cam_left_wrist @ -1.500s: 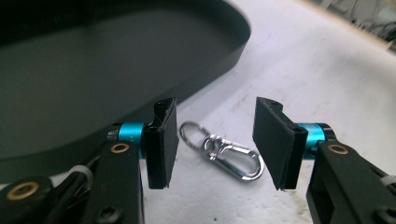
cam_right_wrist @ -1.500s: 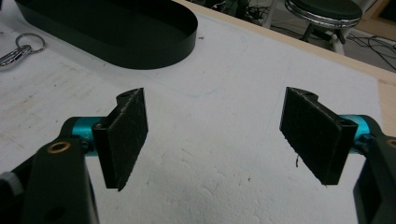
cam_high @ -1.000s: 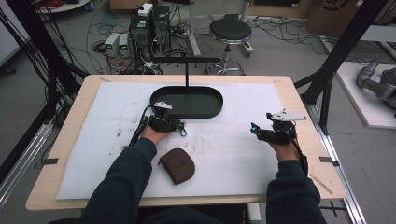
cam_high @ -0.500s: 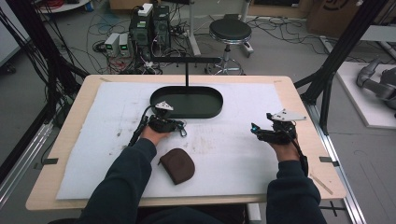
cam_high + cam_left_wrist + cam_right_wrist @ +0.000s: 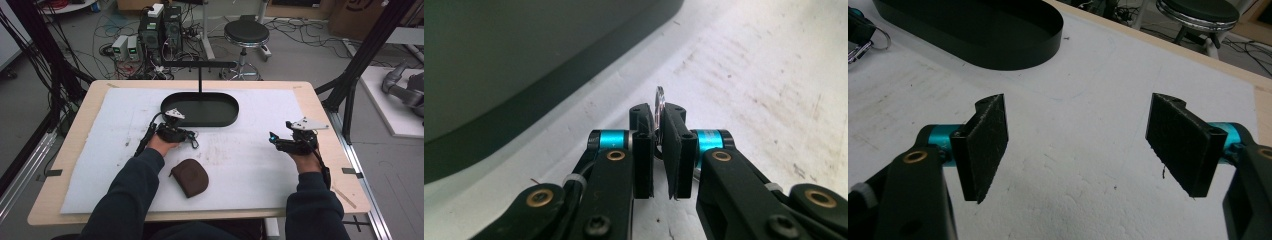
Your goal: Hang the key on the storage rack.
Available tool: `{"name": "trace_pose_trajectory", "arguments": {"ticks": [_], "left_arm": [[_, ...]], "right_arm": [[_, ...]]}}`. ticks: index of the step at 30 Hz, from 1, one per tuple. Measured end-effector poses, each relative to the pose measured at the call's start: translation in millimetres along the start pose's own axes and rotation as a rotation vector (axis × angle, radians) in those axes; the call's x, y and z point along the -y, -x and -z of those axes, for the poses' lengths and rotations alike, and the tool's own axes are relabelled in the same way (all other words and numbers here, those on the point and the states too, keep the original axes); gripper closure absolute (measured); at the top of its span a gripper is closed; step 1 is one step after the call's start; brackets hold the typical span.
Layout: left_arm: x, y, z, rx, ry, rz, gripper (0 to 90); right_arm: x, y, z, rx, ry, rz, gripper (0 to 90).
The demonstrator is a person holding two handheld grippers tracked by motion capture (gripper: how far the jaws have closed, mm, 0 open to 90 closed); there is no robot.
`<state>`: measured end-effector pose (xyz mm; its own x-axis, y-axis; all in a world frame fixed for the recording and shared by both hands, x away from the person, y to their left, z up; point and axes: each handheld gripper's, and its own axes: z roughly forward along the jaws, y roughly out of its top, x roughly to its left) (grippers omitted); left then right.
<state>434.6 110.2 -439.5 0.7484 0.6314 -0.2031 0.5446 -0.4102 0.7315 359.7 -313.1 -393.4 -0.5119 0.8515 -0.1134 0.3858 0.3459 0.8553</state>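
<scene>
You're at the pick-up step: your left gripper has just been closing, and its jaws now clamp a thin metal key ring standing edge-up on the white mat just beside the black oval tray. Next, I'd judge, you lift it cleanly, probably toward the tray's hanger bar or the brown pouch, keeping that slim ring from slipping. Your right gripper waits well apart, jaws wide with nothing between.

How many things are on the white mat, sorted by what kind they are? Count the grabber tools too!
Black oval tray with a T-shaped stand: 1
Brown pouch: 1
Metal key ring, pinched in the left gripper: 1
Hand-held grippers, left and right gripper: 2
Total: 5
</scene>
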Motion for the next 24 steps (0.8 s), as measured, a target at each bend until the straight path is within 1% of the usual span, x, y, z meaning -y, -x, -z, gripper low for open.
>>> {"name": "trace_pose_trajectory", "arguments": {"ticks": [5, 7, 9, 13, 15, 16, 17, 18, 19, 20, 21, 22, 23, 24], "left_arm": [[-0.1, -0.6, -0.1, -0.001, -0.003, 0.002, 83.2], [-0.3, -1.0, 0.8, 0.001, 0.003, 0.002, 83.2], [-1.5, -1.1, 4.1, 0.000, 0.023, 0.004, 83.2], [-5.3, -0.9, 16.4, 0.020, 0.111, 0.000, 83.2], [-7.5, -2.8, 26.7, 0.024, 0.164, 0.002, 83.2], [-8.4, -5.6, 35.6, 0.027, 0.218, 0.008, 83.2], [-8.4, -5.6, 35.6, 0.027, 0.218, 0.008, 83.2], [-9.9, -10.8, 46.8, 0.018, 0.257, 0.013, 83.3], [-11.8, -13.5, 52.4, 0.009, 0.271, 0.008, 83.2], [-12.7, -16.3, 58.5, -0.004, 0.307, 0.008, 83.2], [-12.7, -16.3, 58.5, -0.004, 0.307, 0.008, 83.2], [-14.8, -20.1, 64.4, 0.003, 0.327, 0.023, 83.2], [-21.3, -25.7, 75.3, -0.016, 0.349, 0.017, 83.2], [-21.3, -25.7, 75.3, -0.016, 0.349, 0.017, 83.2]], "right_arm": [[-0.1, -0.7, 0.3, -0.003, -0.001, 0.001, 25.4], [0.0, -0.4, 0.7, -0.001, -0.001, 0.001, 25.4], [0.0, -0.1, 0.9, 0.001, 0.000, 0.001, 25.4], [0.4, 0.6, 1.4, 0.001, -0.001, -0.001, 25.4], [0.3, 0.5, 1.7, 0.001, 0.002, -0.003, 25.4], [0.2, 0.6, 1.9, 0.001, 0.005, 0.001, 25.4], [0.1, 0.5, 1.9, 0.001, 0.006, -0.001, 25.4], [0.0, 0.4, 1.9, 0.001, 0.007, -0.002, 25.4], [-0.1, 0.4, 2.0, 0.001, 0.007, -0.001, 25.4], [-0.2, 0.3, 2.0, 0.000, 0.006, -0.003, 25.4], [-0.3, 0.2, 1.9, -0.001, 0.006, -0.004, 25.4], [-0.3, 0.3, 1.8, -0.002, 0.007, -0.004, 25.4], [-0.3, 0.6, 1.7, -0.003, 0.007, -0.002, 25.4], [-0.3, 0.6, 1.7, -0.003, 0.007, -0.002, 25.4]]}}
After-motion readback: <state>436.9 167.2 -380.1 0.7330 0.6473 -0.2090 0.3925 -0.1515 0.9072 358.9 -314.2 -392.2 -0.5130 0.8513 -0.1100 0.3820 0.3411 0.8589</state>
